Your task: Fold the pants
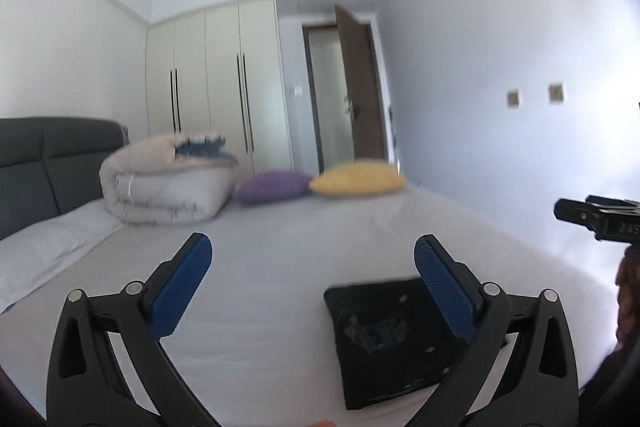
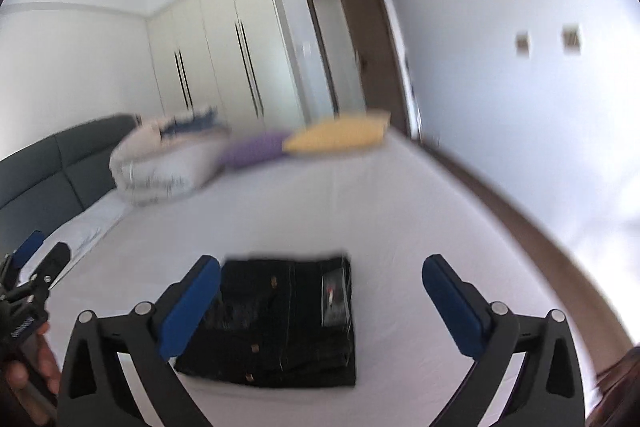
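The black pants (image 2: pixel 280 323) lie folded into a compact rectangle on the white bed sheet (image 2: pixel 360 211). They also show in the left wrist view (image 1: pixel 392 339), low and right. My left gripper (image 1: pixel 312 251) is open and empty, held above the bed to the left of the pants. My right gripper (image 2: pixel 322 271) is open and empty, above the pants, with its left finger (image 2: pixel 188 311) over their left edge. Each gripper shows at the edge of the other's view.
A rolled duvet (image 1: pixel 168 183), a purple pillow (image 1: pixel 272 187) and a yellow pillow (image 1: pixel 360 179) lie at the far side of the bed. A grey headboard (image 1: pixel 48 167) stands at left. Wardrobes and an open door are behind.
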### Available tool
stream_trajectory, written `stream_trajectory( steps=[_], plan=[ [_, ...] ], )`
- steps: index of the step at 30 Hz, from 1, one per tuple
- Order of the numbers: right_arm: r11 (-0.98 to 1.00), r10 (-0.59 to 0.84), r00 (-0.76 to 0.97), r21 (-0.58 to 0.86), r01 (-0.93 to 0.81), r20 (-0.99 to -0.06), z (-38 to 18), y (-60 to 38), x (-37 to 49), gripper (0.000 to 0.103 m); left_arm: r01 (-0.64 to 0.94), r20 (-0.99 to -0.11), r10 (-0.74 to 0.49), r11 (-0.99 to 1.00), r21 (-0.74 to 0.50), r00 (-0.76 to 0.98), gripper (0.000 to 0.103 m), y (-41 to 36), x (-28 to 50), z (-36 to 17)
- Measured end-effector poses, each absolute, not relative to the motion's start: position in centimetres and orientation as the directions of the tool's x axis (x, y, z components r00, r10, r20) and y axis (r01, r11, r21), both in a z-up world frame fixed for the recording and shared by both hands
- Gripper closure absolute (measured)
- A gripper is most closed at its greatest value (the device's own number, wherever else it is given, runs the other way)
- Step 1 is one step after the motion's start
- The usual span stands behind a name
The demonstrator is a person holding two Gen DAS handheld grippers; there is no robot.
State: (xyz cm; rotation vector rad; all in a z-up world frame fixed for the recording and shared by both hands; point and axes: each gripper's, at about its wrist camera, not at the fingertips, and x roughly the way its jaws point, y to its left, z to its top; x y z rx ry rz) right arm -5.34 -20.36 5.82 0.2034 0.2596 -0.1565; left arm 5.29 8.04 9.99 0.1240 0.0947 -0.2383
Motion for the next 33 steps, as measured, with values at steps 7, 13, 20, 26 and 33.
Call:
stream_trajectory(
  steps=[7, 13, 20, 26, 33],
  plan=[
    [0.967, -0.232, 0.973, 0.112, 0.228, 0.017, 13.8, -18.4, -12.9, 0.000, 0.211, -0.036, -0.208, 0.963, 0.169, 0.978, 0.000, 9.9, -0.5, 14.0],
    [0.957, -0.289, 0.950, 0.076, 0.281, 0.117, 17.3, -16.7, -16.6, 0.000, 0.218, -0.075, -0.208, 0.957, 0.191, 0.975, 0.000, 9.6, -2.7, 15.7],
    [0.963, -0.260, 0.965, 0.071, 0.261, -0.019, 16.8, -15.1, -16.5, 0.000, 0.138, -0.210, -0.076, 0.944, 0.300, 0.975, 0.000, 8.0, -2.7, 13.6],
    [0.948, -0.265, 0.935, 0.117, 0.298, -0.236, 12.9, -16.3, -13.1, 0.000, 0.189, -0.475, -0.089, 0.968, 0.167, 0.876, 0.000, 8.2, 0.8, 9.1],
    [0.939, -0.256, 0.846, 0.086, 0.332, -0.468, 6.5, -16.4, -9.9, 0.000, 0.215, -0.610, -0.118, 0.973, 0.087, 0.783, 0.000, 7.4, 5.3, 3.4]
  ],
)
